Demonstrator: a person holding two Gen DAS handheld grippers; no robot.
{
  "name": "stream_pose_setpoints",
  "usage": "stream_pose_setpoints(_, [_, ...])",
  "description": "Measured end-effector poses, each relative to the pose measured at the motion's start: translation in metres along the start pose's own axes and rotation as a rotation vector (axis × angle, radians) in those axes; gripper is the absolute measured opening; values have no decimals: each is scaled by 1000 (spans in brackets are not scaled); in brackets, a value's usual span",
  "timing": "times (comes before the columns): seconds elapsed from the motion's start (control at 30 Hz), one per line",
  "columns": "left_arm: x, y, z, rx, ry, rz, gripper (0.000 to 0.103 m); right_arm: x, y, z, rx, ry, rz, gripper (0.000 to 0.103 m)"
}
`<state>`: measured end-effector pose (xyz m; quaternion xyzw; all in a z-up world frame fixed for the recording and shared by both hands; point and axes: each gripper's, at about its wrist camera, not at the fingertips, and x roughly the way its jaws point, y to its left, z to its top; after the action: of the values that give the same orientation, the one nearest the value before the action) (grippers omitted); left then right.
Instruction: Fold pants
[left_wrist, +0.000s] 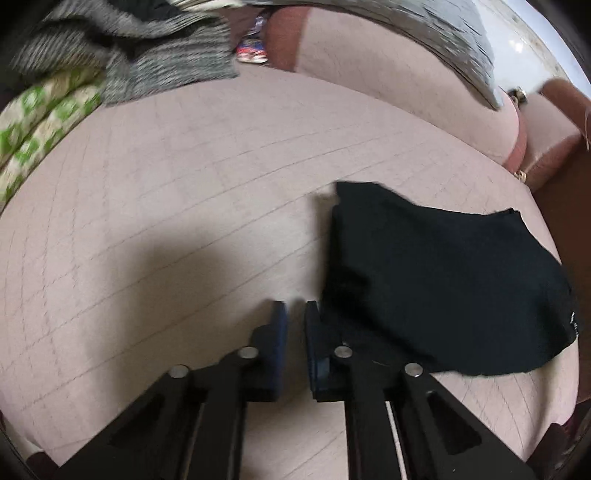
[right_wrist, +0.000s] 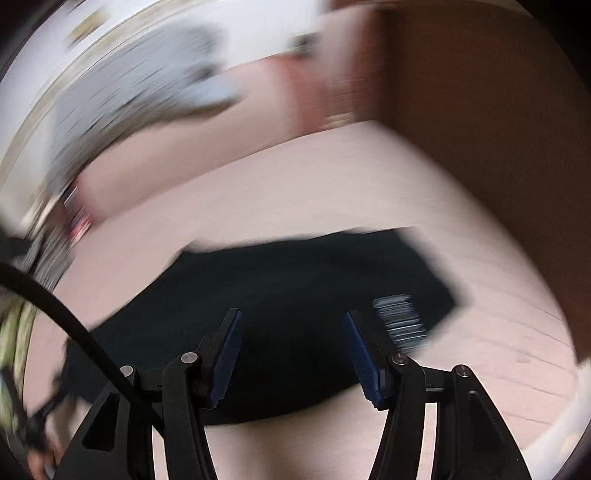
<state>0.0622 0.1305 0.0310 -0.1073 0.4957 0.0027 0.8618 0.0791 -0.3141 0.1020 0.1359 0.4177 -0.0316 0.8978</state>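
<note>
The black pants (left_wrist: 443, 280) lie folded into a compact bundle on the pale pink quilted sofa seat (left_wrist: 184, 184). My left gripper (left_wrist: 295, 306) sits just left of the bundle's near edge, its jaws nearly closed with a narrow gap and nothing between them. In the blurred right wrist view the pants (right_wrist: 295, 295) lie just ahead of my right gripper (right_wrist: 293, 317), which is open and empty above them. A striped label (right_wrist: 400, 325) shows on the pants beside the right finger.
A grey knitted garment (left_wrist: 147, 62) and a green-and-cream patterned cloth (left_wrist: 40, 122) lie at the seat's far left. A grey cushion (left_wrist: 443, 48) rests on the sofa back. A brown armrest (right_wrist: 480, 110) rises to the right. A black cable (right_wrist: 74, 325) crosses the right view.
</note>
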Motion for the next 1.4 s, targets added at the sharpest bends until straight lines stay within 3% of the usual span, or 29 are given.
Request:
stream_pose_setpoints(0.1, [-13, 30, -9, -64, -23, -84, 8, 21, 75, -15, -171, 70, 115, 62])
stream_pose_setpoints(0.2, [-21, 53, -19, -107, -81, -178, 14, 43, 160, -36, -333, 166, 262, 58])
stream_pose_setpoints(0.27, [-24, 65, -23, -133, -109, -215, 14, 60, 210, -49, -373, 244, 361, 44])
stream_pose_setpoints(0.33, [-26, 72, -26, -151, -132, -235, 15, 83, 256, -51, -371, 310, 418, 22])
stream_pose_setpoints(0.43, [-33, 80, -28, -162, -165, -227, 25, 117, 293, -54, -295, 353, 432, 21])
stream_pose_setpoints(0.47, [-35, 81, -28, -167, -174, -228, 30, 126, 298, -62, -267, 399, 442, 21])
stream_pose_setpoints(0.53, [-38, 86, -26, -175, -189, -234, 32, 141, 308, -81, -243, 483, 461, 23])
stream_pose_setpoints(0.6, [-39, 88, -25, -178, -198, -247, 33, 128, 317, -89, -328, 442, 447, 26])
stream_pose_setpoints(0.67, [-39, 91, -24, -183, -200, -266, 33, 115, 319, -93, -390, 463, 470, 30])
stream_pose_setpoints(0.77, [-37, 90, -20, -181, -195, -294, 34, 92, 303, -77, -415, 427, 519, 30])
stream_pose_setpoints(0.8, [-37, 89, -20, -174, -196, -295, 34, 89, 296, -67, -403, 400, 515, 30])
stream_pose_setpoints(0.9, [-37, 87, -21, -164, -199, -303, 41, 93, 252, -21, -312, 267, 355, 30])
stream_pose_setpoints(1.03, [-33, 87, -19, -176, -194, -322, 42, 134, 186, 32, -188, 143, -1, 30])
stream_pose_setpoints(1.1, [-30, 85, -18, -173, -191, -318, 42, 163, 167, 45, -161, 159, -100, 30])
stream_pose_setpoints(1.13, [-29, 85, -18, -172, -188, -319, 42, 185, 156, 49, -143, 211, -129, 34])
stream_pose_setpoints(1.17, [-28, 84, -18, -172, -184, -319, 42, 203, 149, 49, -127, 270, -127, 35])
stream_pose_setpoints(1.3, [-26, 85, -19, -176, -179, -323, 42, 184, 176, 54, -196, 222, -158, 40])
stream_pose_setpoints(1.4, [-25, 87, -19, -196, -174, -337, 42, 151, 223, 38, -275, 258, 31, 47])
